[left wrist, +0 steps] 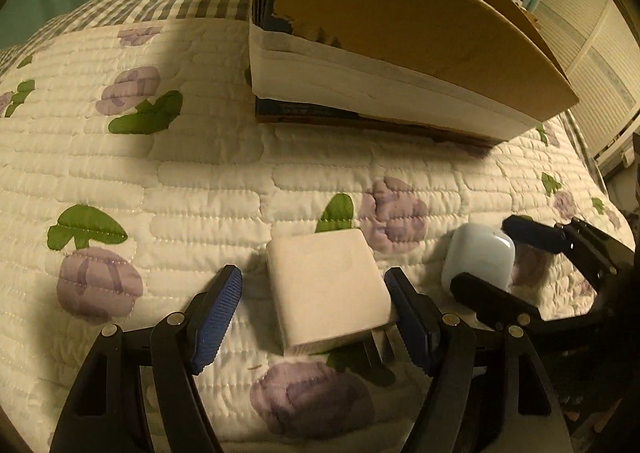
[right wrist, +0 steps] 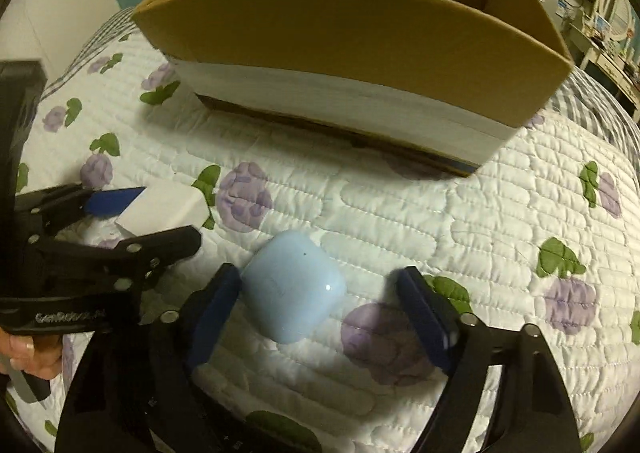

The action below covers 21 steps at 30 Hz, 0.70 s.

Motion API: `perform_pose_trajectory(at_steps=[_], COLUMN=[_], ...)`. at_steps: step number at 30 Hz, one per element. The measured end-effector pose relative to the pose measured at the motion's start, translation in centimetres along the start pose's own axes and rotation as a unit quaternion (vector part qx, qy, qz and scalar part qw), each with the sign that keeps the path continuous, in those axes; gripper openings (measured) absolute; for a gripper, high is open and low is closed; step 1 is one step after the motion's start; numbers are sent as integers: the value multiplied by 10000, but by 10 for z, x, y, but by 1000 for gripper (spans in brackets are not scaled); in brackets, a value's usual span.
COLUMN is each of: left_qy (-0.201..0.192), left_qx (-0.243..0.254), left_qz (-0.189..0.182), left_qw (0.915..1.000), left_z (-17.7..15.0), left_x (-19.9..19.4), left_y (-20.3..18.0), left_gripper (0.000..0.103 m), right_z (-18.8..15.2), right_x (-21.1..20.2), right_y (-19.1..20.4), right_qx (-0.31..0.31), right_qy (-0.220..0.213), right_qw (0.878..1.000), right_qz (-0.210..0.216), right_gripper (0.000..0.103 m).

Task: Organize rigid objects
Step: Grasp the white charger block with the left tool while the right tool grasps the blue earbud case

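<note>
A white square charger block (left wrist: 328, 285) lies on the quilt between the fingers of my open left gripper (left wrist: 316, 317), its prongs toward me. A pale blue earbud case (right wrist: 294, 287) lies between the fingers of my open right gripper (right wrist: 320, 309), against the left finger. In the left wrist view the case (left wrist: 478, 257) sits to the right of the charger with the right gripper (left wrist: 504, 257) around it. In the right wrist view the charger (right wrist: 164, 209) and left gripper (right wrist: 136, 213) are at the left. An open cardboard box (right wrist: 360, 53) stands behind both objects.
The quilted bedspread (left wrist: 160, 173) with purple flowers and green leaves covers the bed. The box (left wrist: 400, 33) has a white band around its lower part. Furniture and a mirror (right wrist: 616, 9) stand at the far right beyond the bed.
</note>
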<state>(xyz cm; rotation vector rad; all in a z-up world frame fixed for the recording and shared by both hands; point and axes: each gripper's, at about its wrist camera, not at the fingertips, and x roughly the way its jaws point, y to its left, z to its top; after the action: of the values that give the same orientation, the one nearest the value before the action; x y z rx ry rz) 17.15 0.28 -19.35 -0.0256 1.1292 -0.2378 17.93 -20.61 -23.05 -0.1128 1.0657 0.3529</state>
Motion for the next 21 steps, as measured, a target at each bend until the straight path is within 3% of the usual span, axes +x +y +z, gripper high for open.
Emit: perform_pose_trajectory(at_steps=[2, 4, 7, 11, 13, 21], left_qy=[-3, -21, -58, -148, -193, -244], left_qx=[63, 142, 204, 208, 230, 219], left_qz=[61, 130, 192, 184, 213, 259], left_qw=[10000, 9998, 9996, 9995, 9993, 9991], left_z=[1, 1, 1, -7, -12, -22], left_x=[3, 6, 11, 5, 1, -17], left_y=[-3, -11, -23, -36, -38, -37], left_gripper=[76, 74, 72, 54, 54, 52], right_z=[-1, -2, -4, -12, -14, -23], right_x=[0, -2, -3, -11, -17, -37], right_y=[4, 7, 11, 0, -3, -5], right_qx=[-104, -172, -231, 67, 172, 253], right_qy=[-5, -23, -55, -164, -237, -381], right_qw=[9999, 9998, 9997, 9995, 9992, 9983], right_qz=[4, 51, 18, 256, 287, 371], right_gripper=[70, 48, 48, 44, 37, 28])
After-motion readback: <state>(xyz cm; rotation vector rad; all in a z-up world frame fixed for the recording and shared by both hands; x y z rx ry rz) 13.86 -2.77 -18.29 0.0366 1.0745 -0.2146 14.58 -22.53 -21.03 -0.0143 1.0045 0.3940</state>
